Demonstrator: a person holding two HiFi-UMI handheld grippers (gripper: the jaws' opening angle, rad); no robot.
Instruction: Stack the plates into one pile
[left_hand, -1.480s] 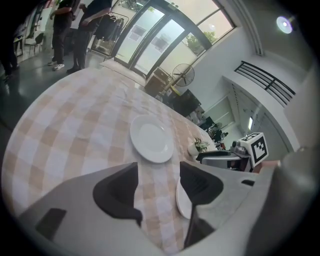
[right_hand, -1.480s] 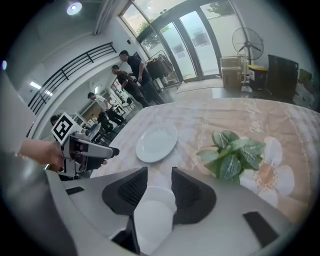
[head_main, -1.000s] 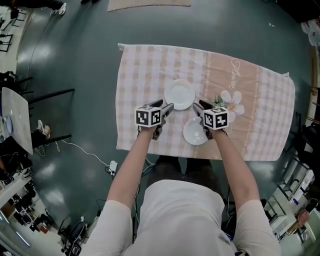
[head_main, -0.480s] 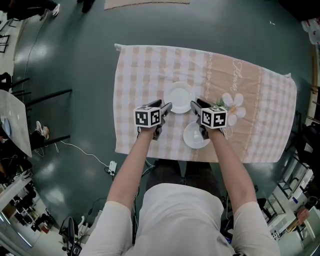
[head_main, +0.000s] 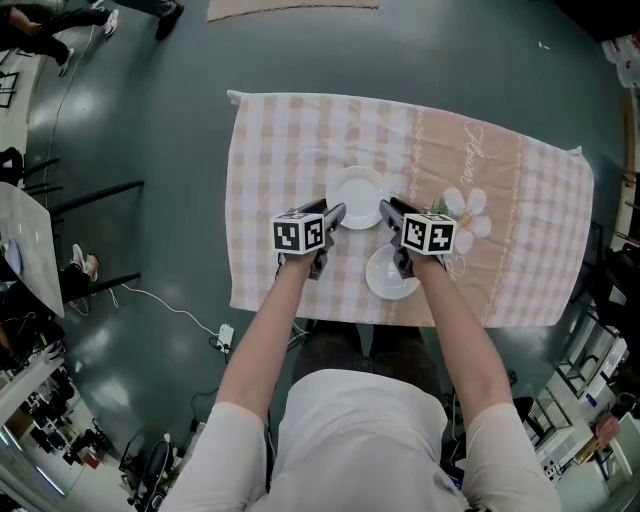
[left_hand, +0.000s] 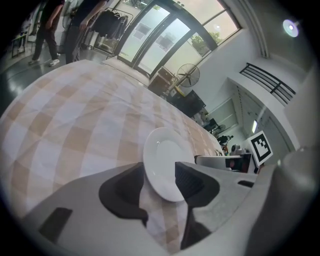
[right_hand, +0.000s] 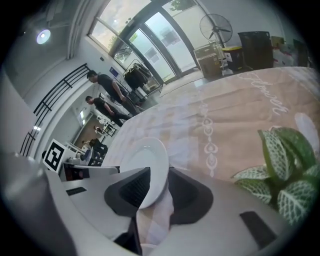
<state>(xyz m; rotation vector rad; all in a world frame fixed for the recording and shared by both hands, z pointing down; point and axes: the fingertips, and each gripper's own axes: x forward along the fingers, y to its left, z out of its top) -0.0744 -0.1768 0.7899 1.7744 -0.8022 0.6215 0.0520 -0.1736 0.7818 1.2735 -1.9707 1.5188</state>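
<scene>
Two white plates lie on the desk (head_main: 262, 262), which is covered by a checked cloth (head_main: 520, 250). The far plate (head_main: 358, 190) sits flat about midway along the desk, roughly halfway between its far and near edges. The near plate (head_main: 384, 281) lies close to the near edge, a little toward the right. It is near the far plate but apart from it, and the right hand (head_main: 412, 258) partly covers it.

Both tools point steeply down at the far plate from opposite sides. The left tool (head_main: 337, 214) meets its left rim and the right tool (head_main: 386, 210) its right rim.

In the left gripper view the rim stands between the two dark pads. The jaws have just been closing, and they are now clenched on the plate's edge, with cloth showing below. The right gripper view shows the same on the other side. There too the jaws have just been closing and now pinch the rim, one pad over the plate's face and one under its edge.

Green leaves (head_main: 441, 204) and a white flower (head_main: 468, 208) lie just right of the right tool.
</scene>
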